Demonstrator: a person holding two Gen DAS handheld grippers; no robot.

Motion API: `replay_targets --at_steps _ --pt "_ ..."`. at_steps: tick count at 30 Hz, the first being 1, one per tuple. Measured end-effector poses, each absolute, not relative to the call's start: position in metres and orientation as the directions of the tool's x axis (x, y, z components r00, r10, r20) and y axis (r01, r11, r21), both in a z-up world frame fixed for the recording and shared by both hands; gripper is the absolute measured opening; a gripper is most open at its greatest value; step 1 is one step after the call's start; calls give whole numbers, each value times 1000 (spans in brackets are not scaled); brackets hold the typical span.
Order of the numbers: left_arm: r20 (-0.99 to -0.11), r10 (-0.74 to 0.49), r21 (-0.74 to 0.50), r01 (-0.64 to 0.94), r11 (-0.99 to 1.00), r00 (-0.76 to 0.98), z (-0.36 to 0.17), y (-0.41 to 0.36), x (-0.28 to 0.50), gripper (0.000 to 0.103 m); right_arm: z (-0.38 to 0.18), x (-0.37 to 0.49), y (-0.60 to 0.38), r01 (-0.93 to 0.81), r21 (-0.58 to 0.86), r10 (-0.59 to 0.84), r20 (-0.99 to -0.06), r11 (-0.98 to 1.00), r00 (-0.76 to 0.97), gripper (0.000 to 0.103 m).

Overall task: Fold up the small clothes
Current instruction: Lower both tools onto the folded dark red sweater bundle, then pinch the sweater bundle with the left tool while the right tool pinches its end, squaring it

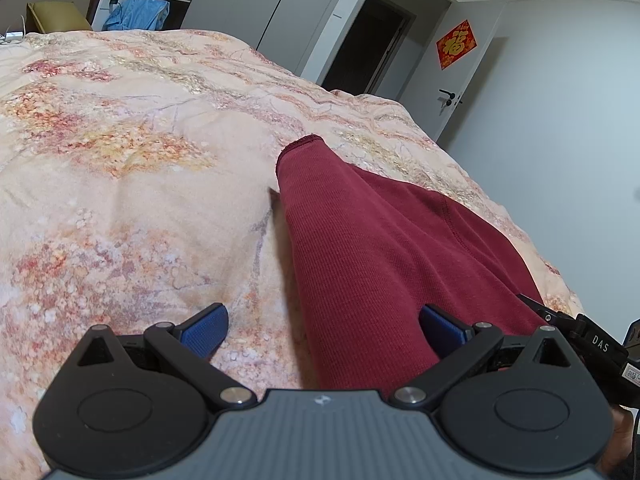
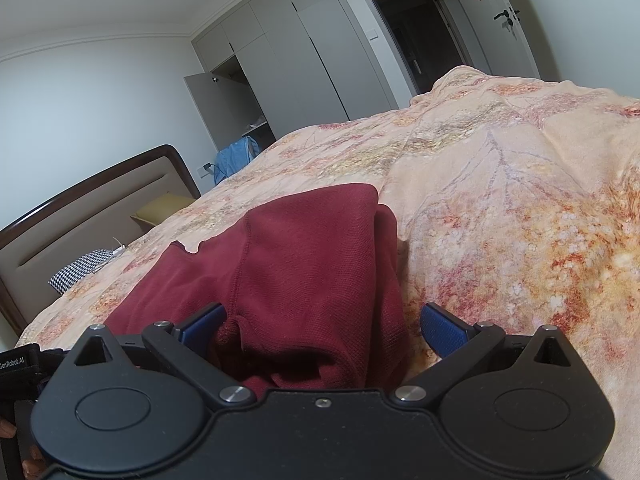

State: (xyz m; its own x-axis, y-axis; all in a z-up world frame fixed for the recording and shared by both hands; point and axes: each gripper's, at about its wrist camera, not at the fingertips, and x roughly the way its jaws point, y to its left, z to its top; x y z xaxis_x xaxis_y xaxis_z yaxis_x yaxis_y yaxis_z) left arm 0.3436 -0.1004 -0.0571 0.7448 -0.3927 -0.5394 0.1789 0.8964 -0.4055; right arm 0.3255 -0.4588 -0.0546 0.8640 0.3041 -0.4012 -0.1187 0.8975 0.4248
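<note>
A dark red knit garment (image 1: 372,240) lies on the floral bed cover (image 1: 120,160), one sleeve stretched away to its cuff (image 1: 300,144). My left gripper (image 1: 324,328) is open just above the garment's near left edge, its blue pads (image 1: 206,330) wide apart. In the right wrist view the same garment (image 2: 296,264) lies partly folded, with bunched cloth between the jaws. My right gripper (image 2: 320,332) is open over that near edge, its pads (image 2: 444,330) wide apart and not pinching the cloth.
Floral cover (image 2: 520,200) spreads wide around the garment. A headboard (image 2: 92,216), a yellow pillow (image 2: 164,208) and a checked cloth (image 2: 80,268) lie at the bed's head. A blue garment (image 1: 136,14), wardrobes (image 2: 304,48) and an open doorway (image 1: 372,44) stand beyond.
</note>
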Motion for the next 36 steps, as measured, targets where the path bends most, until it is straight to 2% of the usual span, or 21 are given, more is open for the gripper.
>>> replay_targets --at_steps 8,10,14,20,25,26,27,33,36 --pt "-578 -407 -406 184 895 707 -52 -99 352 103 -48 328 -455 -112 401 296 -434 909 851 101" --pt "-596 -418 -407 190 893 685 -50 -98 356 103 -44 330 -453 -121 404 310 -442 907 842 93" --pt "-623 -445 -418 206 885 643 -46 -96 366 103 -38 332 -447 -117 391 303 -457 913 836 85" --pt "-636 -463 -419 227 879 617 -42 -97 372 101 -30 327 -444 -95 379 275 -456 920 847 65" --pt "-622 -498 -443 253 860 604 -38 -96 372 85 -15 322 -434 -111 314 247 -437 943 865 38" --pt "-616 -508 -449 262 854 602 -37 -96 371 79 -11 321 -431 -117 300 244 -432 947 868 35" --pt "-608 -523 -458 273 846 598 -36 -96 371 67 -8 320 -428 -120 281 236 -427 952 873 28" --pt "-581 -527 -448 297 843 620 -26 -98 368 38 12 316 -403 -168 156 215 -370 973 904 23" --pt "-570 -526 -429 316 846 632 -18 -96 368 32 24 318 -390 -197 136 231 -324 971 917 22"
